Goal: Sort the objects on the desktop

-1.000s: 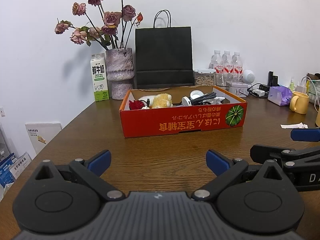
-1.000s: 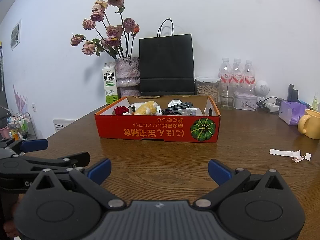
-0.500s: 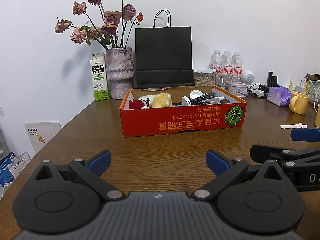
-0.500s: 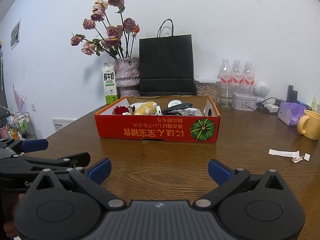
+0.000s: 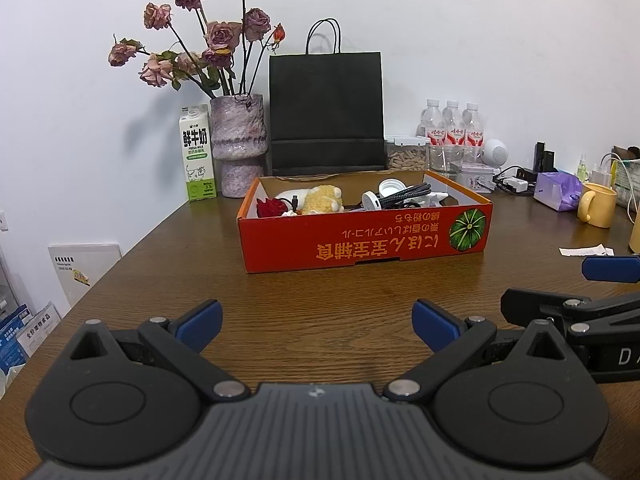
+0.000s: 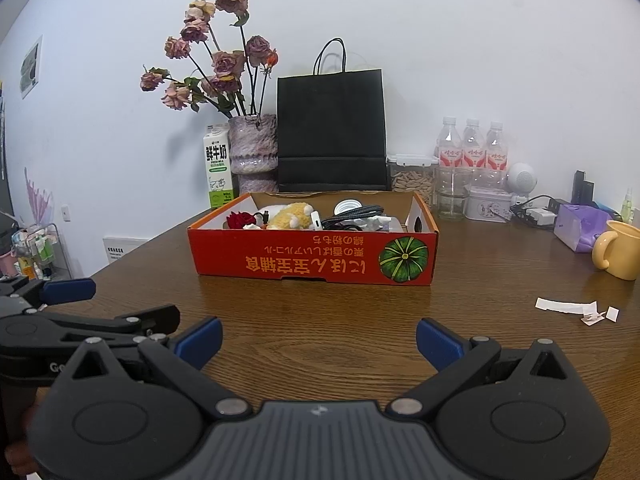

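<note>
Both tools hang low over the wooden surface (image 5: 320,300), just as they did a second ago: the left tool (image 5: 316,326) and right tool (image 6: 318,338) are each spread wide with nothing between the blue pads. Nothing has shifted in that time, so my guess is the sorting is either finished or paused. Largest on the surface is the red box (image 5: 360,240), sitting near the middle in front of a black paper bag (image 5: 326,112). Inside it lie a yellow plush toy (image 5: 322,199), a coiled dark cable (image 5: 404,194), a red rose (image 5: 269,207) and a white cap (image 5: 391,187). Paper scraps (image 6: 576,309) remain loose on the right.
</note>
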Available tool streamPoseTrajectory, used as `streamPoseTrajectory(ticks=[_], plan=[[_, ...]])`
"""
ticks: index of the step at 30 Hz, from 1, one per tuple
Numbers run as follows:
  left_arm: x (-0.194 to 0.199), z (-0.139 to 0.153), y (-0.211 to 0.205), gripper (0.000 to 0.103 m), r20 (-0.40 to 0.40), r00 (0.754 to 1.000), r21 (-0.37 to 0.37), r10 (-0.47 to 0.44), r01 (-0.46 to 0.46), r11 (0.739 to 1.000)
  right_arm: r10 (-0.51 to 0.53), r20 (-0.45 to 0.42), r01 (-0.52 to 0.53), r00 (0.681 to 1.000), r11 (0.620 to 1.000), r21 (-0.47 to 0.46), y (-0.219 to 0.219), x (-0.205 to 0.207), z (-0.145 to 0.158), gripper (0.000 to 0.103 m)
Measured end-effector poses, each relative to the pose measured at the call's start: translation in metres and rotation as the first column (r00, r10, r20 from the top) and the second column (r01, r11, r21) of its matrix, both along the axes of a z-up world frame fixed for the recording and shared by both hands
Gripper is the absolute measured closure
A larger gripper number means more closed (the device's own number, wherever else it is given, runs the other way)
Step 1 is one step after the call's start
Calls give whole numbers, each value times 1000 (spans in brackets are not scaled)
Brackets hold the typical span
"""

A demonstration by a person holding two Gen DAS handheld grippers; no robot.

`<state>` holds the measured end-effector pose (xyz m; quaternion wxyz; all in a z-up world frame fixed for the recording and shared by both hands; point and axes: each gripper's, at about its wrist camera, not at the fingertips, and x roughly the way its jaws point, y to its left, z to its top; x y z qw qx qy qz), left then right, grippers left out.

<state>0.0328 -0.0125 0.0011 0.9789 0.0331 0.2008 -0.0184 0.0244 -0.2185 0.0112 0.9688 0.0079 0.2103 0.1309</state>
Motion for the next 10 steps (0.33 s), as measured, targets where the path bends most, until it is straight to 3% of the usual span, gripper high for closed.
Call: streamPoseTrajectory(ticks=[10], plan=[[-1,-2,-3,0,18,1000,4,14,-14,1000,-6,-4,6,1000,1000,2,-2,0,-1,0]])
